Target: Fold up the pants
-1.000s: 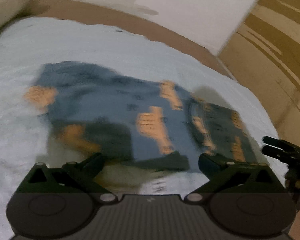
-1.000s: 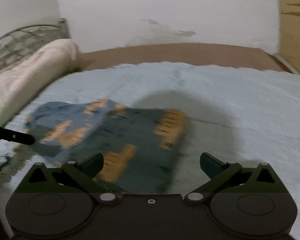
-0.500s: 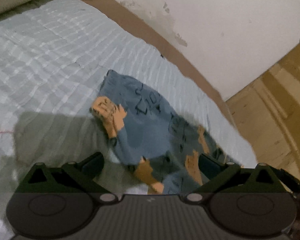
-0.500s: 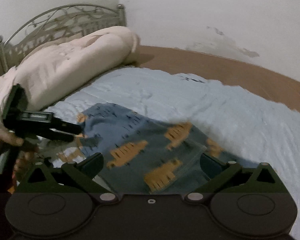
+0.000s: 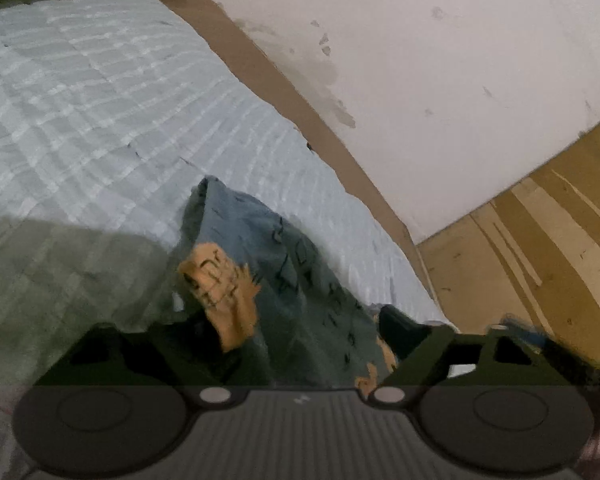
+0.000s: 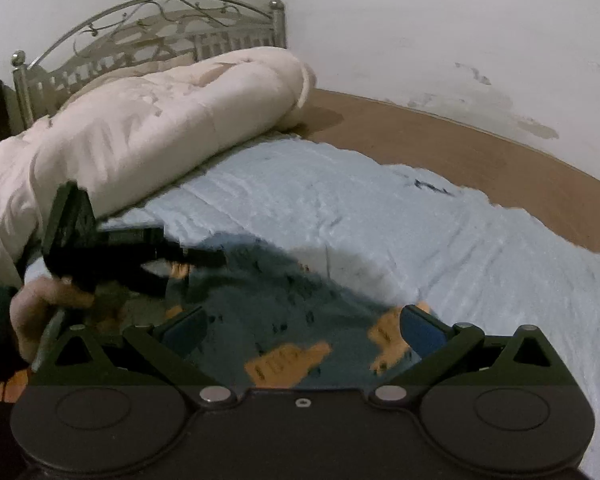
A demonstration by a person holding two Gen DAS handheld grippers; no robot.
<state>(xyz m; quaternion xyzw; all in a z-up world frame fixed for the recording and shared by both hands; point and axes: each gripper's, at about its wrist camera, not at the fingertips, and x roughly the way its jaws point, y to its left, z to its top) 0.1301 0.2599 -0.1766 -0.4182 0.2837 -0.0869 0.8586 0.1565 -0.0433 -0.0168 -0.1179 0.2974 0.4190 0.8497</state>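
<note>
Blue pants (image 5: 292, 264) with orange patches lie crumpled on the light blue bed cover (image 5: 100, 120). My left gripper (image 5: 300, 334) is low over their near end. Its jaws are closing, with bunched fabric between them, and I see no pad pressing on it. In the right wrist view the pants (image 6: 284, 320) spread under my right gripper (image 6: 302, 326), which is open with its blue pads (image 6: 420, 328) hovering just above the cloth. A hand (image 6: 40, 304) holds the left gripper (image 6: 196, 258) at the pants' left edge.
A rolled cream duvet (image 6: 160, 132) lies along the head of the bed, before a metal headboard (image 6: 140, 32). A bare brown mattress strip (image 6: 440, 144) runs beside the white wall. Wooden floor (image 5: 540, 260) shows past the foot of the bed.
My left gripper has come down closer to the pants and its jaws have narrowed around the fabric. The right gripper has swung round, bringing the duvet, the headboard and the left gripper into its view.
</note>
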